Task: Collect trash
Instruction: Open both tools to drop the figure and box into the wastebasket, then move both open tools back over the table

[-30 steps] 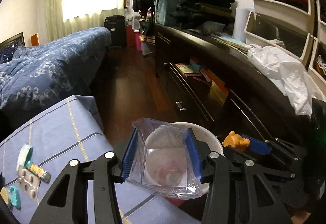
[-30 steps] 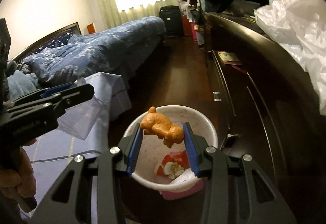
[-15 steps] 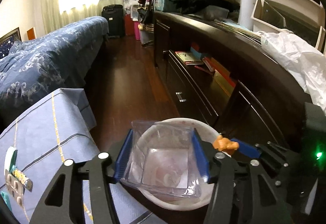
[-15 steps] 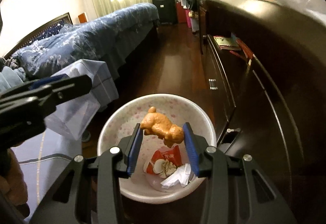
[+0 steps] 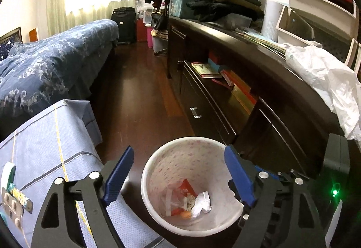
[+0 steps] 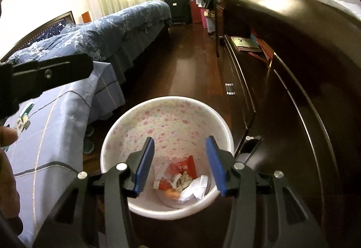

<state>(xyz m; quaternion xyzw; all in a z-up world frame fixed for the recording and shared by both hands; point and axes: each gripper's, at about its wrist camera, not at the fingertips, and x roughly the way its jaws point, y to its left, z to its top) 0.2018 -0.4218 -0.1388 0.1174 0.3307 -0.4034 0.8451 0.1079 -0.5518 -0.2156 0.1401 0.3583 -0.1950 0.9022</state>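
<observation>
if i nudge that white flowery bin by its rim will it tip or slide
The bin looks like thin plastic holding only a few wrappers, so it is probably light. It seems wider at the rim than at the bottom, so a rim push may tip it. On the glossy wood floor a low push would more likely slide it.

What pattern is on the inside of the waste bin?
Small pink flowers on white inside the waste bin, clearest in the right wrist view.

Trash (image 6: 180,182) (mixed wrappers) inside floral bin (image 6: 167,112)
</observation>
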